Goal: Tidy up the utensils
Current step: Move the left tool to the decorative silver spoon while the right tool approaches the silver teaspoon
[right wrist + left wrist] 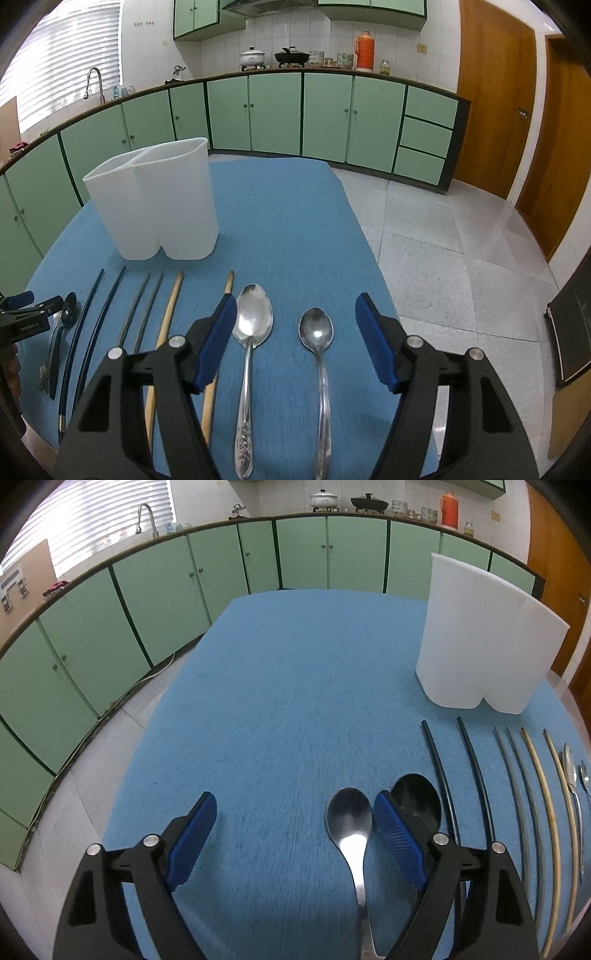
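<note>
A white two-compartment holder [484,635] [155,199] stands upright on the blue table [295,686]. In the left wrist view my left gripper [295,812] is open, with a steel spoon [350,823] lying between its fingers and a black spoon [419,799] just right of the right finger. Black, grey and wooden chopsticks [480,782] lie in a row to the right. In the right wrist view my right gripper [295,325] is open above a large ornate spoon [253,325] and a smaller spoon [317,328]. The left gripper shows at that view's left edge [26,314].
The table's right edge [369,258] drops to a tiled floor. Green cabinets [277,110] run along the back and left walls. A dark panel [572,325] leans at the far right. Chopsticks [110,321] lie left of my right gripper.
</note>
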`<control>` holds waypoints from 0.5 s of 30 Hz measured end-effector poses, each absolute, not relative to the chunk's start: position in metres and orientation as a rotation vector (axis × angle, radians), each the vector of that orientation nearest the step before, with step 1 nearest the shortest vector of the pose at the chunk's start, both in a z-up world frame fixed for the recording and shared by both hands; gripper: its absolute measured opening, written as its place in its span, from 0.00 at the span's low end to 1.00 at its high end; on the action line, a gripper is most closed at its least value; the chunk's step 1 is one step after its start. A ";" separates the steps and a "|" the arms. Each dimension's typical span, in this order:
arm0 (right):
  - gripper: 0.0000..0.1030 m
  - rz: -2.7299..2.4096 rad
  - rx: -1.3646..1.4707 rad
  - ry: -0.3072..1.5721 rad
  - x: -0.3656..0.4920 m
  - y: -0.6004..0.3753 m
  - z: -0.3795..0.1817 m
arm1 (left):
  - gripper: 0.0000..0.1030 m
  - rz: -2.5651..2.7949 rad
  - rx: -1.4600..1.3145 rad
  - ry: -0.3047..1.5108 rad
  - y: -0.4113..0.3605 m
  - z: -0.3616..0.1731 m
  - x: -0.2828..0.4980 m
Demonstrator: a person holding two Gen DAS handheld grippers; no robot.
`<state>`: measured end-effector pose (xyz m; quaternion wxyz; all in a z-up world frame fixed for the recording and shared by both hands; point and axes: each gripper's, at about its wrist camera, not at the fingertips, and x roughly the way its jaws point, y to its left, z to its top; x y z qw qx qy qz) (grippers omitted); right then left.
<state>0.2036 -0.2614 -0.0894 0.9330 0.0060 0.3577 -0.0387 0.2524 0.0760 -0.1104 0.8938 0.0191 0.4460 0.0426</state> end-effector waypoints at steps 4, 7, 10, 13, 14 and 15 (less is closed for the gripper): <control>0.63 -0.079 0.013 0.738 0.209 -0.261 -0.091 | 0.78 0.073 0.033 0.942 0.079 -0.114 0.259; 0.63 -0.079 0.010 0.743 0.211 -0.261 -0.092 | 0.72 0.053 0.014 0.946 0.082 -0.113 0.265; 0.63 -0.083 0.005 0.747 0.213 -0.263 -0.092 | 0.65 0.031 -0.004 0.946 0.084 -0.112 0.266; 0.63 -0.090 -0.001 0.749 0.215 -0.266 -0.092 | 0.55 0.009 -0.015 0.943 0.082 -0.109 0.268; 0.62 -0.094 -0.002 0.753 0.215 -0.267 -0.092 | 0.50 0.003 -0.017 0.941 0.083 -0.111 0.270; 0.61 -0.097 0.000 0.757 0.216 -0.269 -0.093 | 0.45 0.000 -0.019 0.940 0.081 -0.111 0.269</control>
